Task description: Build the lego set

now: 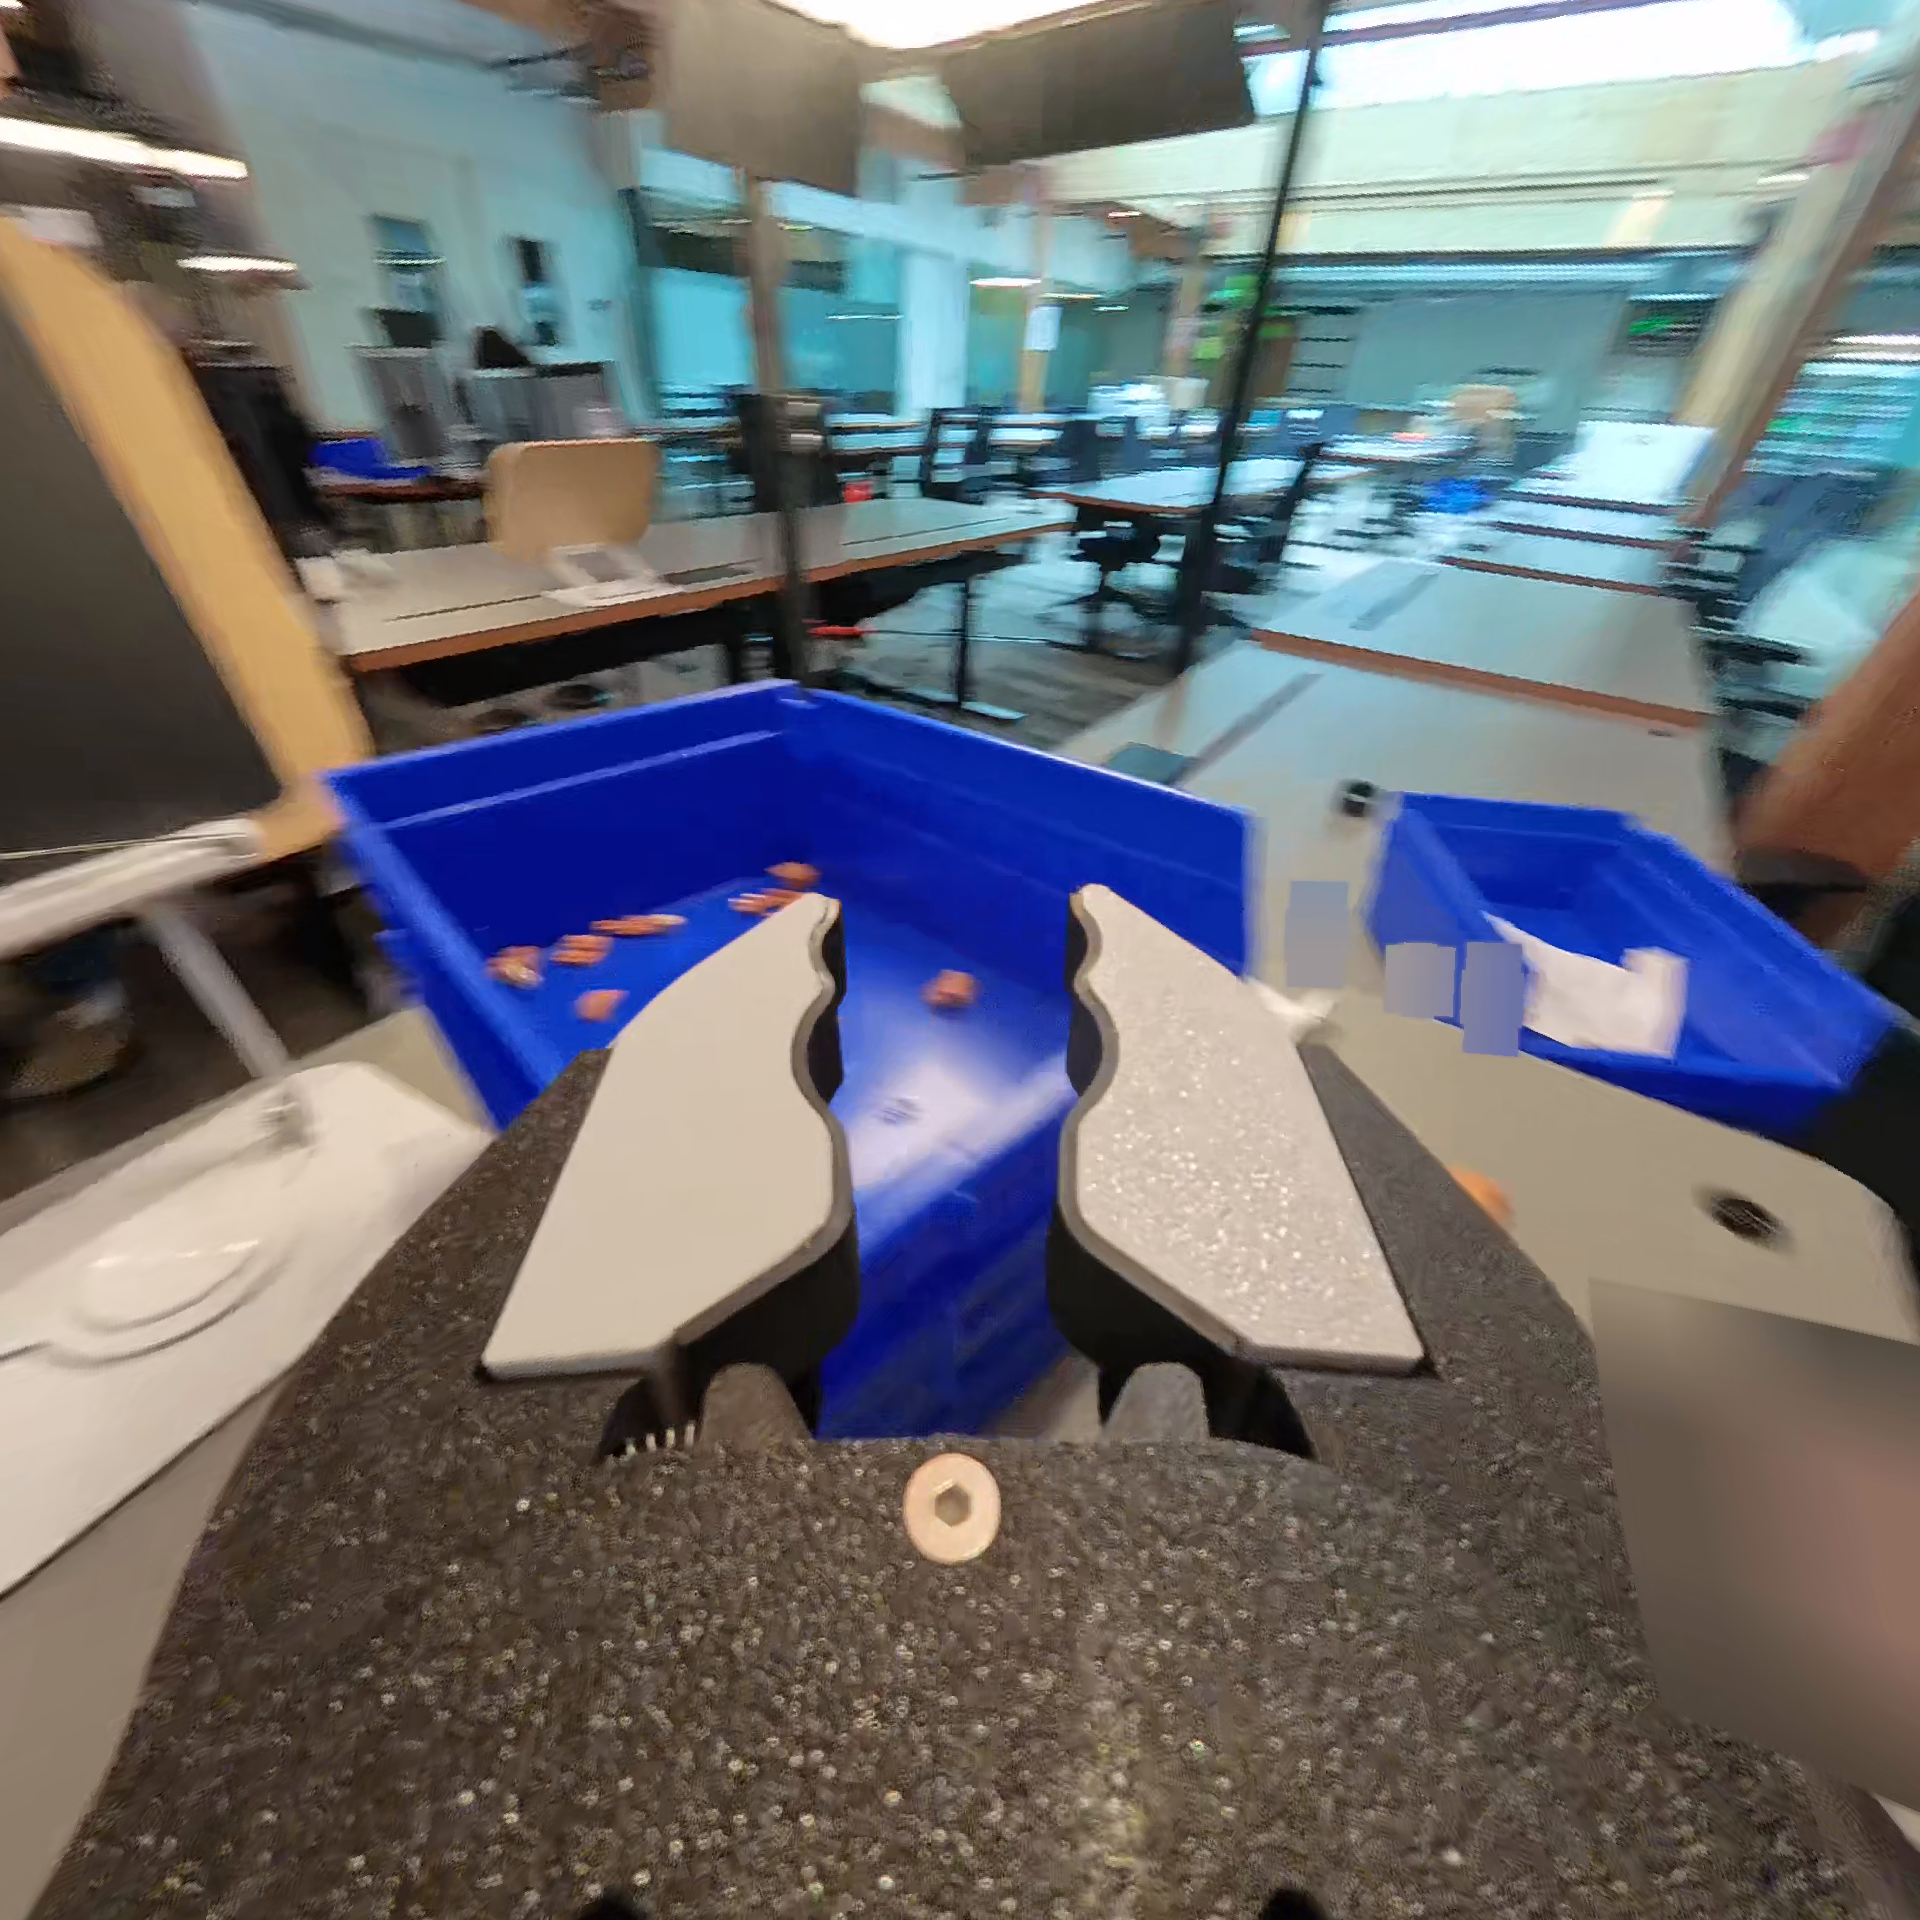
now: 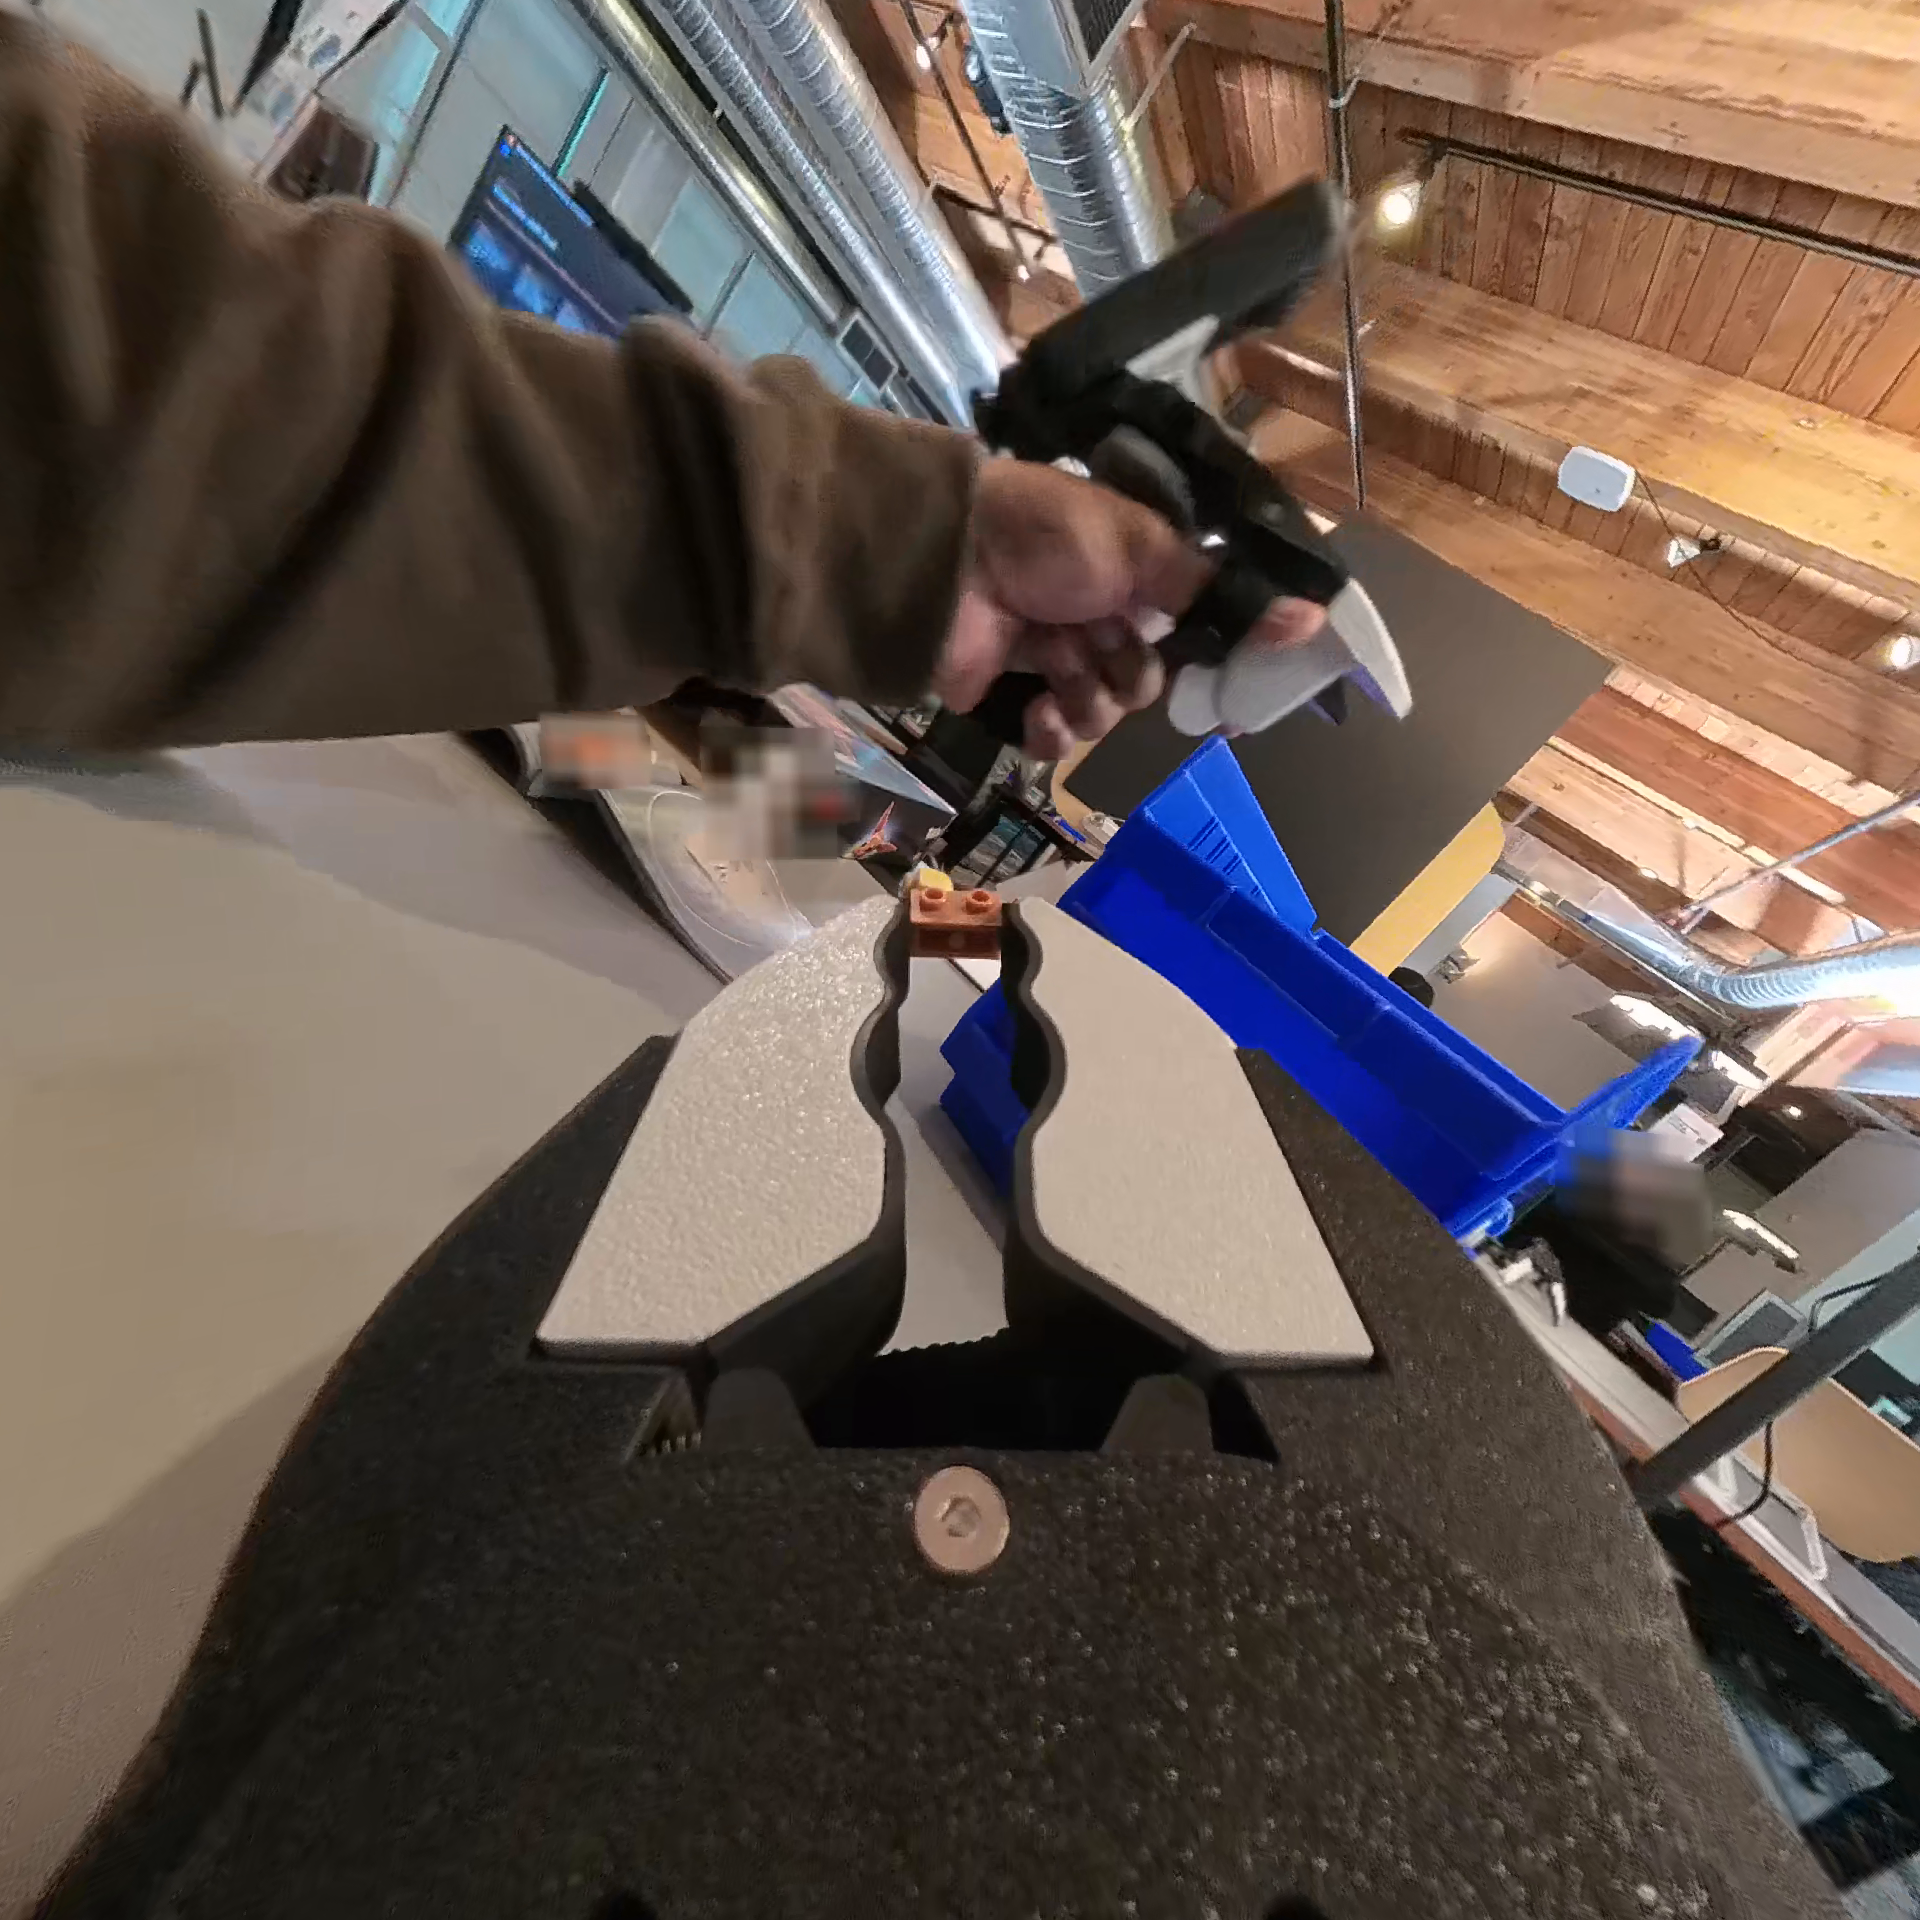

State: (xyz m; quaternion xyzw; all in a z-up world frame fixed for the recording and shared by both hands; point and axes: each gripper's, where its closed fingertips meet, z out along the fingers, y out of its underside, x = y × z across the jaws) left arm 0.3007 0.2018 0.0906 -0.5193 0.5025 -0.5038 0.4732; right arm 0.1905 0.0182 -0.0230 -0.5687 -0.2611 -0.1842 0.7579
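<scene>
Right hand-held gripper (image 2: 954,928) pinches brown brick (image 2: 954,923) over grey table (image 2: 260,987), wood-ceilinged office.

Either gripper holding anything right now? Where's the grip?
Right gripper pinches a brown brick by its two ends, at the fingertips. Left gripper is open and empty.

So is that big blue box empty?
No. The big blue bin has several small orange-brown bricks scattered on its floor.

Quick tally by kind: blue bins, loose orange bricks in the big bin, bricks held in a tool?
Blue bins: 2, big, small
Loose orange bricks in the big bin: about 8, blurred
Bricks held: 1, in right tool
Total: about 11
</scene>
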